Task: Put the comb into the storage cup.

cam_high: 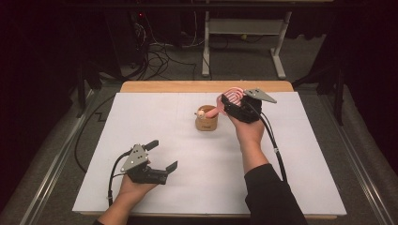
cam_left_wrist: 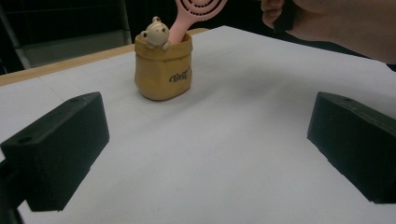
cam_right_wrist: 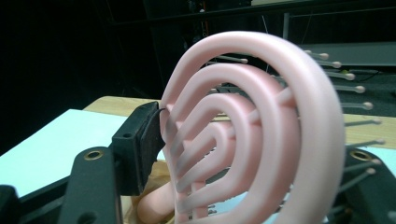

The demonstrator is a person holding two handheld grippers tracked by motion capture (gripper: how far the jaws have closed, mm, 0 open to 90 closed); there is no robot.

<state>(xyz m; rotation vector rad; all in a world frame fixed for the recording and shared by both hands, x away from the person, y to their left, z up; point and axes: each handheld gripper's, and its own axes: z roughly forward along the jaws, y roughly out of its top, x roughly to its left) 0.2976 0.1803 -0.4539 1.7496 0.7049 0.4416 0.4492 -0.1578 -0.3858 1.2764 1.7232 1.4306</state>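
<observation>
**Brush handle in pouch, right jaws loose around the head**

Count: one tan, sack-shaped soft pouch (cam_high: pixel 206 123) with dark script on its front, one small cream bear figure (cam_left_wrist: pixel 155 33) perched on its rim, one pink plastic hairbrush (cam_high: pixel 231 98) with a vented, concentric-ring head and ball-tipped bristles, two black two-jaw grippers, one white board (cam_high: pixel 291 173) over a wooden table edge (cam_high: pixel 206 86). The pouch is the landmark.

- Pouch stands upright on the board, near the middle towards the far edge.
- Brush: handle end is down inside the pouch, beside the bear; the shaft leans out and the head sits above and to the right of the pouch in the high view.
- Right gripper (cam_high: pixel 233 104): just right of the pouch, raised, at the brush head. Jaws at a middling gap with the head between them. In the right gripper view the left pad (cam_right_wrist: pixel 145 140) sits at the head's rim; actual contact can't be read, and the other pad is hidden behind the bristles. No firm grip visible.
- Left gripper (cam_high: pixel 162 155): well apart from the pouch, near the front-left of the board, low over it. Jaws wide, nothing between them, pointing towards the pouch.
</observation>
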